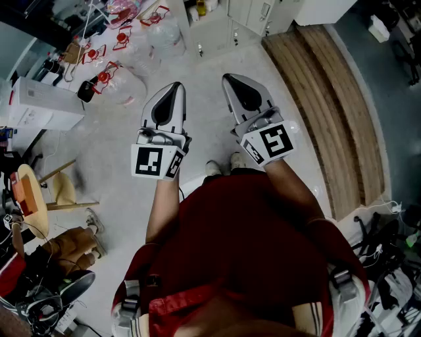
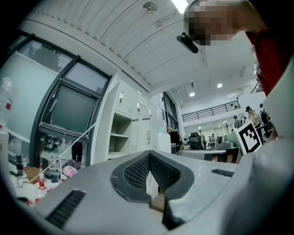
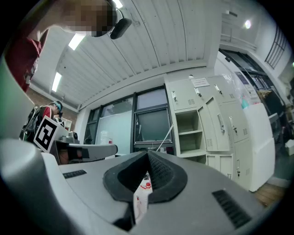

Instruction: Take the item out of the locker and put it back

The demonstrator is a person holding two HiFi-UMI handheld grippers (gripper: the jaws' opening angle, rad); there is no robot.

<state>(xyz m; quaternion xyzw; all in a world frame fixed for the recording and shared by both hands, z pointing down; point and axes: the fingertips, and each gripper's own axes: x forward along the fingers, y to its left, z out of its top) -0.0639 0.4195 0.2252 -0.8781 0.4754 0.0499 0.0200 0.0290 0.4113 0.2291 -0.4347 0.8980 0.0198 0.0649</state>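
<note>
We held both tools out ahead of us at about waist height, nearly level, aimed at the locker bank across the grey floor, which we judged to be an approach posture, since nothing was within reach. The left gripper had its jaws together with nothing between them, and the right gripper likewise had its jaws pressed together and empty. That suited walking up rather than grasping; they would need to part before any pick. We counted two grippers, each with one marker cube, so two cubes, the left cube and the right cube. One open compartment stood with its door swung aside, presumably left so for easy access, and two shelves showed in it. In the head view a small yellowish thing sat in that open compartment; we took it for the item, though it was too small to name. So the taking-out seemed not yet begun, and the item lay well apart from both grippers
</note>
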